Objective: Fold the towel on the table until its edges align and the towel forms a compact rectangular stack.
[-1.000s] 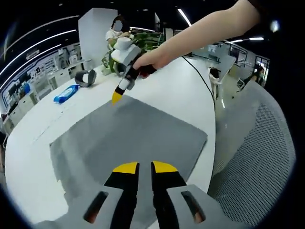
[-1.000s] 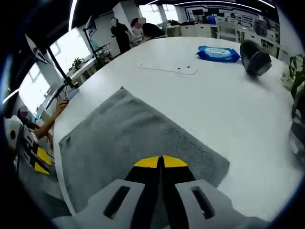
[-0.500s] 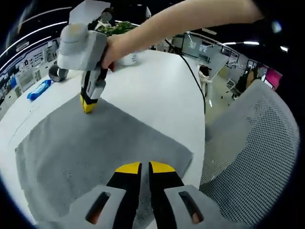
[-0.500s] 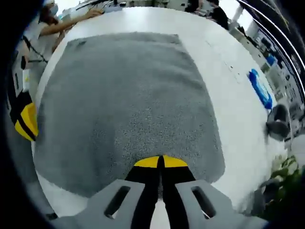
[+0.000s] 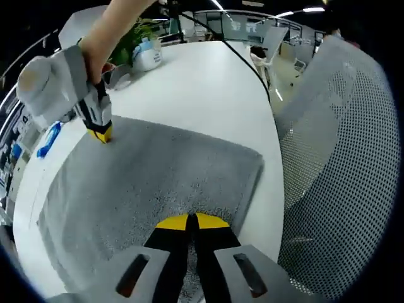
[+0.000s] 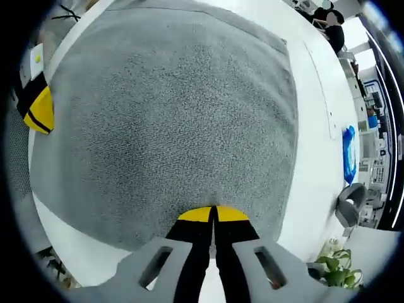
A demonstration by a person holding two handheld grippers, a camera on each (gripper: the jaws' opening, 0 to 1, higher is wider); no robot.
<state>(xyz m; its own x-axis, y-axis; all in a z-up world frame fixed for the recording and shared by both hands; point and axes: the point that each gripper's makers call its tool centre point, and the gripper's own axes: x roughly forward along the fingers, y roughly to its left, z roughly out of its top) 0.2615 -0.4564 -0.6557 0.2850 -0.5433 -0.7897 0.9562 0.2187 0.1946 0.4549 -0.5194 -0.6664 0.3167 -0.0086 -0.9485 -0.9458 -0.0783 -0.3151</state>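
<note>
In your left gripper view, the right claw (image 5: 101, 134) touches its yellow tips to the far corner of the grey, nubby terry towel (image 5: 145, 183), which lies flat on the smooth white round table (image 5: 208, 88). Your left claw (image 5: 188, 221) sits with its tips together at the near edge. In your right gripper view, the right claw (image 6: 213, 214) is likewise closed over the towel's (image 6: 170, 120) edge.
</note>
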